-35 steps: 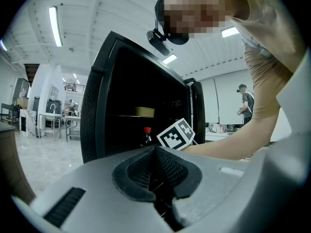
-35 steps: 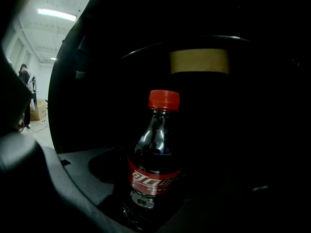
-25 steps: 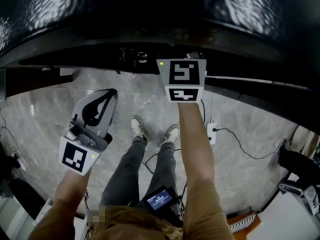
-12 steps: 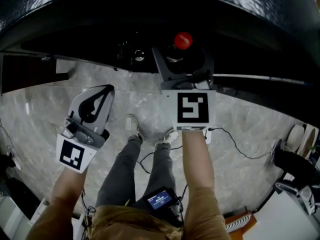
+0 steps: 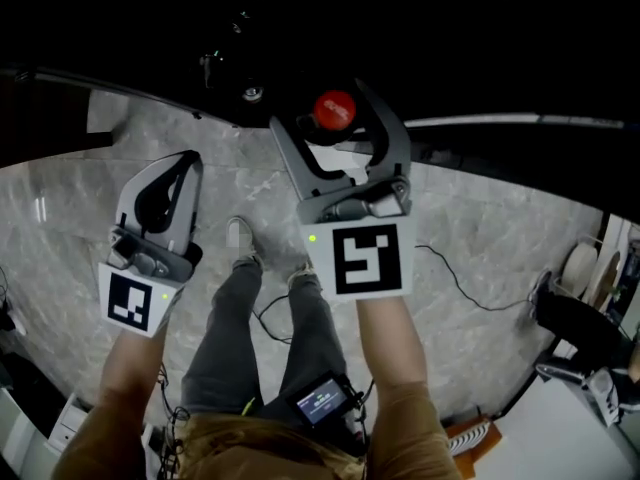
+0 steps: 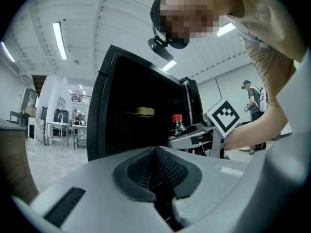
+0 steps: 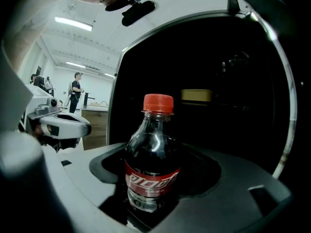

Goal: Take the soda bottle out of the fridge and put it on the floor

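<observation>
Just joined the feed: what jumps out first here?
The red-capped soda bottle stands out first, clamped upright in the right tool in front of the dark open fridge. The left tool hangs shut and empty over the marble floor, beside the person's legs.

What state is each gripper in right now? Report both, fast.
Left gripper: shut, nothing between its jaws.
Right gripper: shut on the soda bottle, which stands upright, red cap on top.
</observation>
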Demonstrator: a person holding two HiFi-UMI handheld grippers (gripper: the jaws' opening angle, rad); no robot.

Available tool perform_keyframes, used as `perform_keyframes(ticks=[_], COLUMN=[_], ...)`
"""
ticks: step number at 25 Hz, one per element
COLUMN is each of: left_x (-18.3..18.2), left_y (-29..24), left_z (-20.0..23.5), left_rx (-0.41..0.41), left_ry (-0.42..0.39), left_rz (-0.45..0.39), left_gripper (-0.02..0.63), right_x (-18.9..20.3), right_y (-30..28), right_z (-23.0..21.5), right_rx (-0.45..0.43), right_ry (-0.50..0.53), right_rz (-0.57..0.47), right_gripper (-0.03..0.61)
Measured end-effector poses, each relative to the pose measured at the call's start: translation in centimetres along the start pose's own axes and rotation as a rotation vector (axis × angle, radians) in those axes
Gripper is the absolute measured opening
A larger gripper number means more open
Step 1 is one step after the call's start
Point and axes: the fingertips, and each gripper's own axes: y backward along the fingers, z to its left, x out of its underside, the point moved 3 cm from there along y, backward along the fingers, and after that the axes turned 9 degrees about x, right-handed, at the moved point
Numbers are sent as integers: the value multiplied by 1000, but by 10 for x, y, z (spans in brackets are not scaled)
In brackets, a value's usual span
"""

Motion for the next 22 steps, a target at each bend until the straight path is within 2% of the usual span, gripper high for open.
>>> perform_keyframes(ticks=[3,9,17,22], left_x=[5,32,99,139], left_y=[1,12,12,2], left_z=[-11,-17,-39,-54], left_rx=[-7,-50,-47,-28], left_ry=[-31,-40,-33,-35], left_rz=[-13,-18,-4,-8], left_gripper=[2,2,2,2], right_x=[14,53,125,167], right_y=[19,40,51,55], right_z=[1,16,42,45], right_rx=[0,-26,-90,-94], right_ry=[14,4,17,-3], right_rz=[20,42,74,74], right_gripper=[307,307,307,307])
